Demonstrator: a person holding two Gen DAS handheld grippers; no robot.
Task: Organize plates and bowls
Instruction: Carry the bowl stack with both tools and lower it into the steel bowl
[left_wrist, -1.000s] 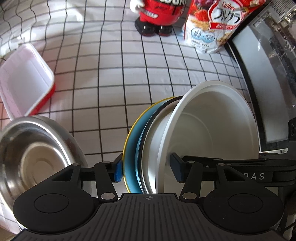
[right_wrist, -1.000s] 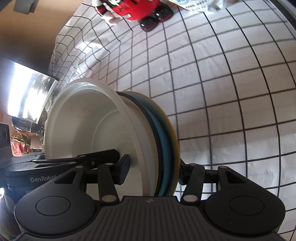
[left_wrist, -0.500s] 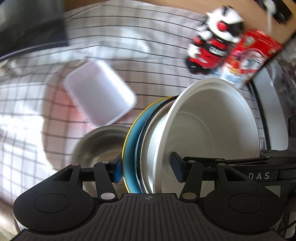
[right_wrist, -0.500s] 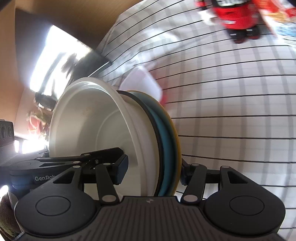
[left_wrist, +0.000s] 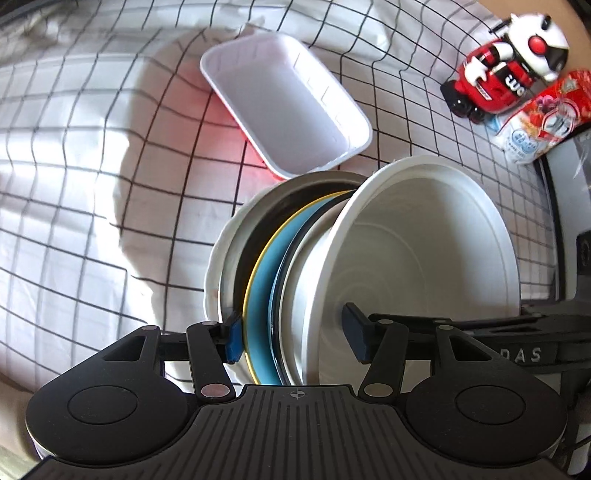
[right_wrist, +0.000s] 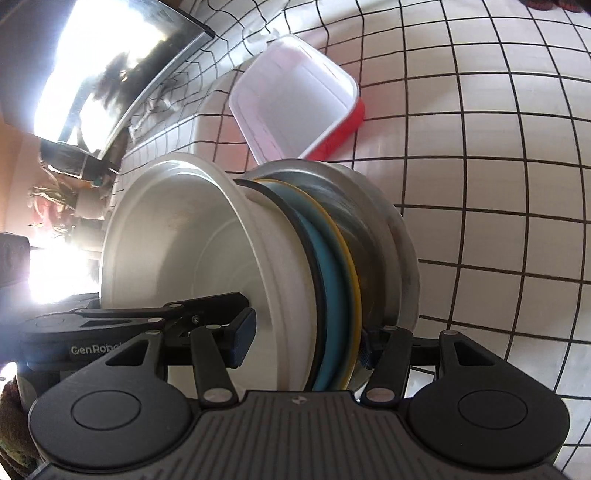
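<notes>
Both grippers clamp one stack of dishes from opposite sides: a white bowl (left_wrist: 424, 240) nested on a blue plate with a yellow rim (left_wrist: 262, 295). My left gripper (left_wrist: 295, 338) is shut on the stack's near edge. My right gripper (right_wrist: 303, 341) is shut on the same stack (right_wrist: 192, 243) from the other side. The stack sits in or just above a steel bowl (left_wrist: 251, 218), which rests on a white scalloped plate (left_wrist: 210, 269). The steel bowl also shows in the right wrist view (right_wrist: 391, 236).
A white tray with a red underside (left_wrist: 284, 99) lies just beyond the steel bowl on the checked cloth (left_wrist: 92, 166). A red and white toy robot (left_wrist: 506, 62) and a cereal bag (left_wrist: 543, 110) stand at the far right. A dark screen (right_wrist: 110, 59) is beside the cloth.
Both grippers have carried the stack left, over the steel bowl. The steel bowl was beside the stack; it is now right under it. The tray has come nearer.
</notes>
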